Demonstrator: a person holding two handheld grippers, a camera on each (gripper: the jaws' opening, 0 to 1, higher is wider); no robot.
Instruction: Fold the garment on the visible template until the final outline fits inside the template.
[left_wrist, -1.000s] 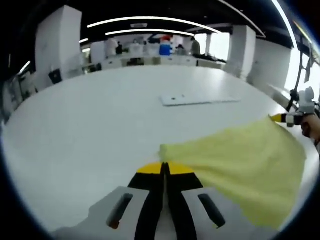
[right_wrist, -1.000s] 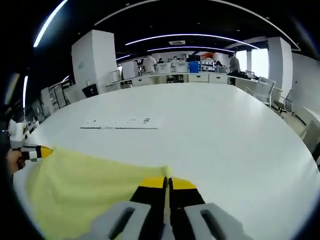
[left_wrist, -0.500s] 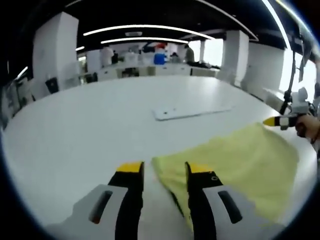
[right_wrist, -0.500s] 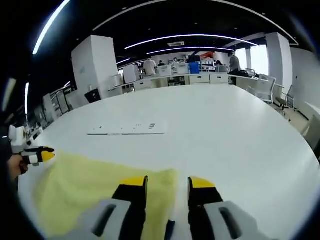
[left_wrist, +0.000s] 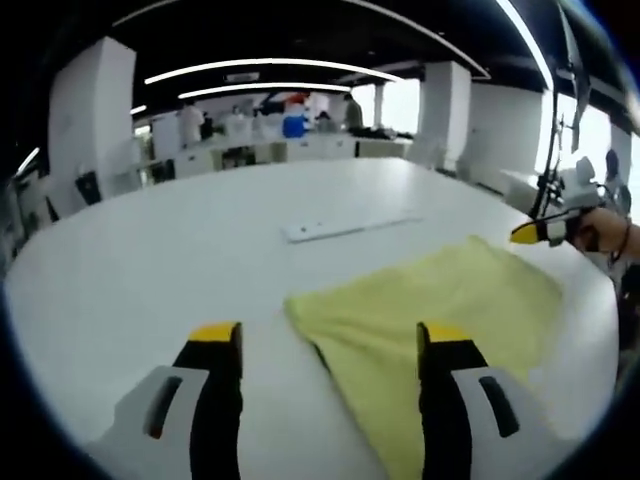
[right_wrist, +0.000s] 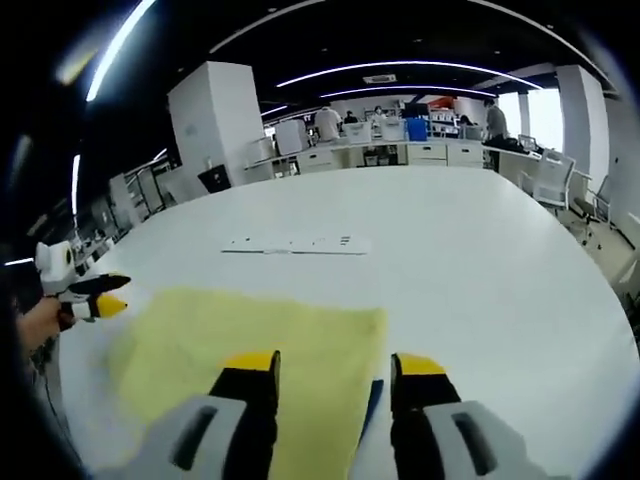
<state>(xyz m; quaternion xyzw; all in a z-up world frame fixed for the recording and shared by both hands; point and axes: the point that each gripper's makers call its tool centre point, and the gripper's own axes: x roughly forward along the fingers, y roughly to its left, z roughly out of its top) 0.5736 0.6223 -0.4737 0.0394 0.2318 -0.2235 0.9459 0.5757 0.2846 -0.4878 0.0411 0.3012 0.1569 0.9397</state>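
In the left gripper view, the left gripper (left_wrist: 330, 345) has its yellow-tipped fingers (left_wrist: 217, 335) spread wide apart and empty, hovering low over the white table (left_wrist: 150, 250). The yellow garment (left_wrist: 430, 310) lies flat on the table, one corner reaching in between the two fingers, nearer the right one, while the rest of the cloth spreads away to the right and passes under that finger. Beyond the garment's far edge, apart from it, a thin white strip (left_wrist: 345, 226) lies flat on the table; any marks on it are too small to read. At the right rim, just past the garment's far corner, the right gripper (left_wrist: 535, 233) comes in, held by a hand (left_wrist: 600, 228). In the right gripper view, the right gripper (right_wrist: 330, 365) likewise has its fingers (right_wrist: 250, 365) parted with nothing held. The garment lies on the table, with its near right corner between the fingers and its body stretching to the left. The white strip (right_wrist: 295, 245) sits farther off, beyond the cloth, bearing a few tiny dark marks that cannot be read. At the left edge, beside the garment's far side, the left gripper (right_wrist: 100, 297) appears.
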